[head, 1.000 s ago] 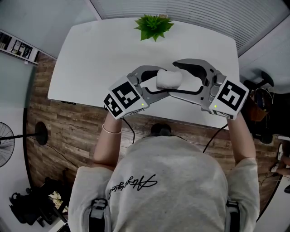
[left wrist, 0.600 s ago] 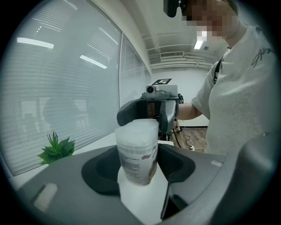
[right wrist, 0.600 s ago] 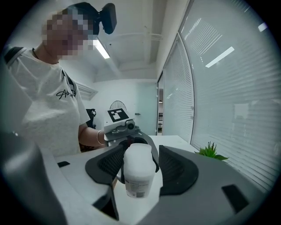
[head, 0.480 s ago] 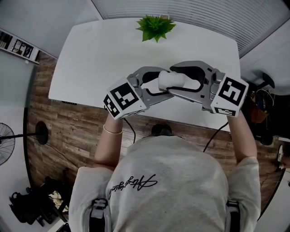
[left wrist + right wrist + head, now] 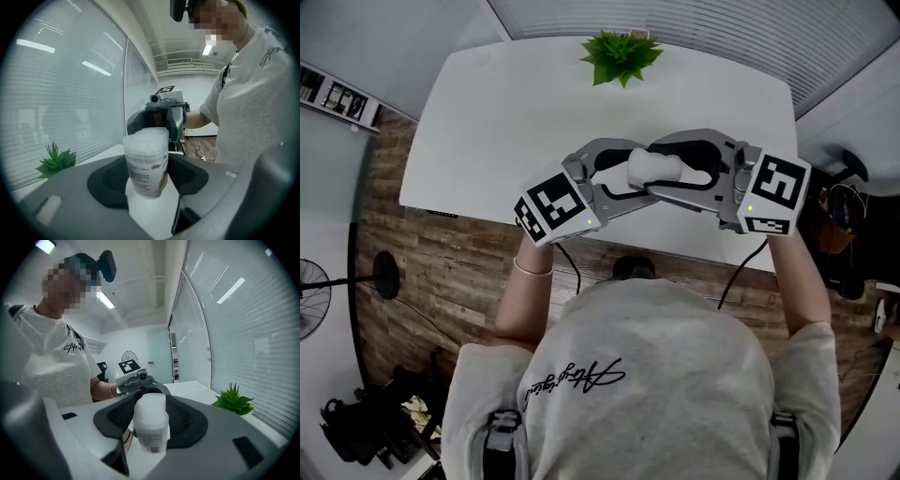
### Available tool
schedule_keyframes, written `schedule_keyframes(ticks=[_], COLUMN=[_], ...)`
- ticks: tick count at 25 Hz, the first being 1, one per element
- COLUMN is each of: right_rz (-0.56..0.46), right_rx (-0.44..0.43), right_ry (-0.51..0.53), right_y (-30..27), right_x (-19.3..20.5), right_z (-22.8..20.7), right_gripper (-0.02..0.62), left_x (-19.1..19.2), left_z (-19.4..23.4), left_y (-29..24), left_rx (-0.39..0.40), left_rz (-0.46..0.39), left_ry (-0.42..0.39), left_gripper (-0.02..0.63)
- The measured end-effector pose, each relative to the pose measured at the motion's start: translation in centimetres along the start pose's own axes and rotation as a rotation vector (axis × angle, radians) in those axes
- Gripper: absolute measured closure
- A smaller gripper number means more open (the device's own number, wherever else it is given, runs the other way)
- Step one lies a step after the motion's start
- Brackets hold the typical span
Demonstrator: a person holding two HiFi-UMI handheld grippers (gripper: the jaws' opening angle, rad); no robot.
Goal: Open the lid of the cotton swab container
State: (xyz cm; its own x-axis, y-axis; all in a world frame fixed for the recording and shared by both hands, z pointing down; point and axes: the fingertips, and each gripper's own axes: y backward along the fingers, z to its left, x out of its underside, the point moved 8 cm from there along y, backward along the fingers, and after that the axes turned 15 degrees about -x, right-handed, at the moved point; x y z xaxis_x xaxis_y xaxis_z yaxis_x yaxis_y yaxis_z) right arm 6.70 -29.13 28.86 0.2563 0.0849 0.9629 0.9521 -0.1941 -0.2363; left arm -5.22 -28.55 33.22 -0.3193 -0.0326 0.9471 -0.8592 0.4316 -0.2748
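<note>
The white cotton swab container (image 5: 652,166) hangs above the table, caught between both grippers. My left gripper (image 5: 626,174) is shut on its labelled body (image 5: 147,168), with a pad against each side. From the other side my right gripper (image 5: 673,169) has its jaws closing around the lid end (image 5: 151,409), and both dark pads touch it. In the left gripper view my left gripper (image 5: 147,161) frames the container upright, the lid (image 5: 146,140) on top and the right gripper's camera block behind it. My right gripper (image 5: 151,422) shows the same container end on.
The white table (image 5: 506,112) lies below, with a small green plant (image 5: 621,54) at its far edge, also visible as the plant (image 5: 56,161) and the plant (image 5: 233,400). Window blinds run along the far side. The wooden floor (image 5: 441,272) lies below the near edge.
My right gripper has slid left onto the container and its jaws have narrowed around the lid end. The left gripper has kept its hold and barely moved.
</note>
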Motion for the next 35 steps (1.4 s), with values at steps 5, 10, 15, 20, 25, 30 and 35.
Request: schedule_keyframes(ticks=[5, 10, 15, 20, 25, 30, 35], right_rz=[-0.013, -0.022, -0.114, -0.130, -0.146, -0.175, -0.183], right_rx=[-0.019, -0.047, -0.103, -0.115, -0.116, -0.100, -0.058], right_ry=[-0.051, -0.099, -0.230, -0.266, -0.276, -0.239, -0.209], right_y=[0.1, 0.3, 0.8, 0.9, 0.9, 0.8, 1.0], right_x=[0.3, 0.8, 0.9, 0.9, 1.1, 1.1, 0.9], right_z=[-0.3, -1.0, -1.3, -1.4, -1.5, -1.5, -1.4], right_gripper=[0.388, 0.391, 0.394, 0.393, 0.391, 0.388, 0.382], left_x=[0.2, 0.7, 0.7, 0.7, 0.9, 1.1, 1.4], left_z=[-0.1, 0.2, -0.2, -0.3, -0.4, -0.2, -0.2], left_y=[-0.1, -0.5, -0.6, -0.7, -0.7, -0.7, -0.6], left_rx=[0.003, 0.015, 0.022, 0.039, 0.045, 0.046, 0.049], left_rz=[-0.004, -0.008, -0.012, -0.002, -0.009, -0.018, -0.002], left_ry=[0.000, 0.009, -0.035, -0.033, -0.004, 0.020, 0.029], left_gripper=[0.354, 0.354, 0.362, 0.365, 0.365, 0.365, 0.365])
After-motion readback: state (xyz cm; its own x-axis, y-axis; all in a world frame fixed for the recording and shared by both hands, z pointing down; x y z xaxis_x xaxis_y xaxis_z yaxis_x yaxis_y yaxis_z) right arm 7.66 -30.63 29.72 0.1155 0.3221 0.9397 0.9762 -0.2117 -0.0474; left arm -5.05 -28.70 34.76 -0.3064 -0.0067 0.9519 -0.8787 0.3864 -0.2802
